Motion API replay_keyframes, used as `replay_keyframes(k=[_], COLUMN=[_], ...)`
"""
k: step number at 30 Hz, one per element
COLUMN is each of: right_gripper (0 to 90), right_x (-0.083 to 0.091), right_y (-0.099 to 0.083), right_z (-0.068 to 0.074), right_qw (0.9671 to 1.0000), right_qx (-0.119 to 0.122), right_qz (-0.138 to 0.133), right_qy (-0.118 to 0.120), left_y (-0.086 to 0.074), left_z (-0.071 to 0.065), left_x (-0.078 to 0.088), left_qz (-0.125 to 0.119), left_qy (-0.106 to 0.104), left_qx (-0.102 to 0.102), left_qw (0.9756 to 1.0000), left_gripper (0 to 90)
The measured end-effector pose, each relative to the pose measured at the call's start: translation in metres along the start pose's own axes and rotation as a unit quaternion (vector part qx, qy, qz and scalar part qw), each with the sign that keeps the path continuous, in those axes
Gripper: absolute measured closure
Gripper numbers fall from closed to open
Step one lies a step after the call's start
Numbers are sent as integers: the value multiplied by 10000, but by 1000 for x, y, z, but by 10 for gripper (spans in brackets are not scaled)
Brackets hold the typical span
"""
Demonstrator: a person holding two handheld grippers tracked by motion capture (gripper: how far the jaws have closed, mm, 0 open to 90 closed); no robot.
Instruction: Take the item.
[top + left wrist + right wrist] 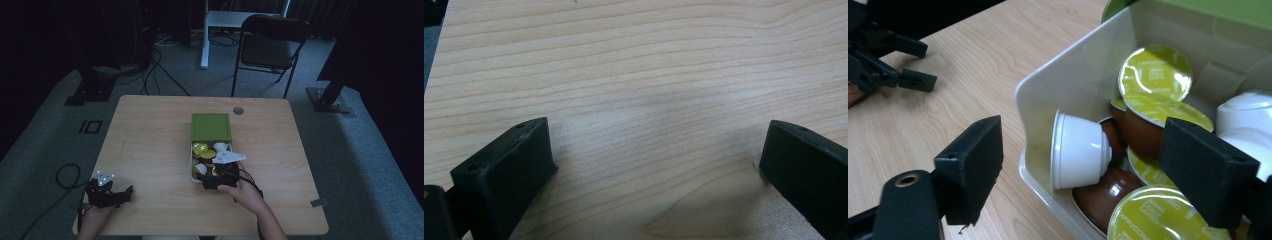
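From my remote seat I see a dim room with a grey carpeted floor (45, 135). A light wooden square table (150, 145) fills the middle. At 12 o'clock beyond it stands 1 black folding metal chair (270, 47), and just left of that, near 11 o'clock, a white desk leg and base (205, 35). Black cables (155, 70) trail across the carpet at 11 o'clock. 2 dark stand bases sit on the floor, at 10 o'clock (90, 90) and 2 o'clock (330, 97). Dark curtains (325, 15) close off the back.
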State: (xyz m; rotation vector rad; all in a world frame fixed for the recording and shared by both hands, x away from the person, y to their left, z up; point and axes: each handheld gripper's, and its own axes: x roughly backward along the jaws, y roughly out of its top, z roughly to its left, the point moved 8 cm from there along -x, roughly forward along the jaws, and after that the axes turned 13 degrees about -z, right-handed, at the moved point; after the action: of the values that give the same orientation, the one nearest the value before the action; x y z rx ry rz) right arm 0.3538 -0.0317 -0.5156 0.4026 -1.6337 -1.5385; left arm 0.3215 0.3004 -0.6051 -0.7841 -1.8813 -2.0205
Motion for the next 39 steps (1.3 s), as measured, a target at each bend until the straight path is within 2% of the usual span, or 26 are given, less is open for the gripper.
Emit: replay_keyframes(k=[8, 14, 18, 22, 30, 35, 39], right_gripper=[225, 361, 387, 443, 481, 508, 551], right_x=[-9, -17, -20, -24, -30, -32, -31], right_y=[-9, -13, -17, -19, -26, -28, -24], right_z=[3, 4, 5, 3, 1, 1, -2], right_qw=[10000, 9998, 9997, 9996, 9991, 9983, 9984], right_qx=[9, 92, 46, 8, -14, 158, 169], right_qz=[91, 119, 204, 247, 361, 484, 442], right_qy=[20, -116, -86, -157, -244, -272, -304], left_y=[0, 0, 0, 0, 0, 0, 0], left_z=[0, 0, 0, 0, 0, 0, 0], left_x=[0, 0, 0, 0, 0, 0, 0], left_qz=[-1, -7, -5, -6, -5, -7, -7], left_qy=[0, 0, 0, 0, 0, 1, 0], left_qx=[-1, 0, 1, 0, 0, -1, 1], left_qw=[10000, 10000, 10000, 10000, 10000, 10000, 10000], left_gripper=[9, 9, 10, 10, 10, 9, 10])
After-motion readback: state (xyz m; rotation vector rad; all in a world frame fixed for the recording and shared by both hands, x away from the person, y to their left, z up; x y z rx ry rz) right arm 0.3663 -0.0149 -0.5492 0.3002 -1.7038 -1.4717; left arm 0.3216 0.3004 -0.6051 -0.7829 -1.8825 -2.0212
